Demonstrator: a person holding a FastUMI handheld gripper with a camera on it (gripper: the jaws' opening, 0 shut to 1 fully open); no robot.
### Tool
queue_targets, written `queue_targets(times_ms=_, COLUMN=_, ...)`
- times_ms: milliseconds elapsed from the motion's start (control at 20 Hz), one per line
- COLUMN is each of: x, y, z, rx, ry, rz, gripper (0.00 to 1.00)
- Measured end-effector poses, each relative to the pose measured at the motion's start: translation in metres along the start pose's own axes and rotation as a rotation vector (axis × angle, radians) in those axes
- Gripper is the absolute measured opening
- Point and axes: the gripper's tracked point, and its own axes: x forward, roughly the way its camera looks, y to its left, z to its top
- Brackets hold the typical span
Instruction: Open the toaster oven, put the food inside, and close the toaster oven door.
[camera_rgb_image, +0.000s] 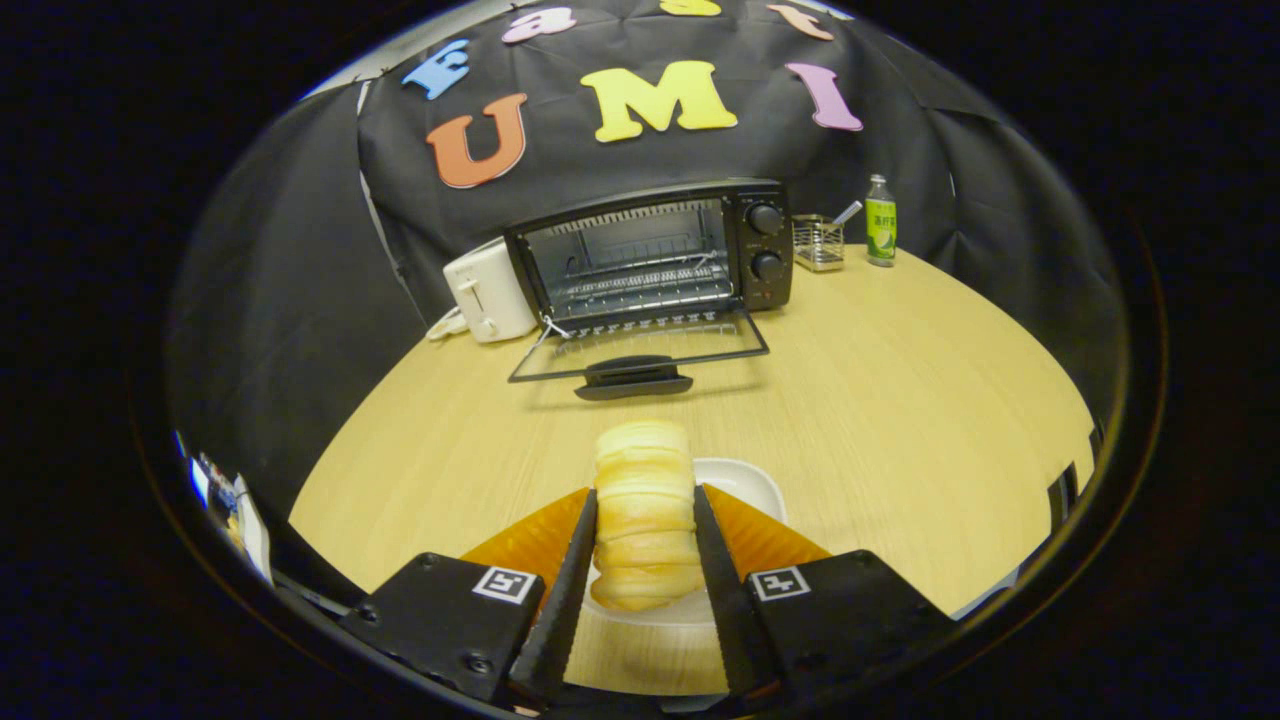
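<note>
Bread roll (643, 510) sits clamped between my fingers (645, 545), both pressing its sides, narrowed to its width. I hold it just above the white plate (752, 478) on the near worktop (900, 400), lifted, I judge, to carry it forward. Its long axis runs away from me, far end pointing at the toaster oven (655, 250). Beyond, the oven door (640, 350) lies folded down flat, leaving the rack open to receive it. A white toaster (487, 290) stands left of the oven; a wire holder (818, 243) and bottle (880, 220) stand right.
</note>
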Motion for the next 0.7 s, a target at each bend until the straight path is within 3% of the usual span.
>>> queue_targets(times_ms=400, x=0.015, y=0.007, z=0.079, rx=-0.056, ry=-0.137, rz=-0.019, gripper=0.64)
queue_targets(times_ms=700, x=0.068, y=0.018, z=0.119, rx=-0.048, ry=-0.173, rz=-0.044, gripper=0.64)
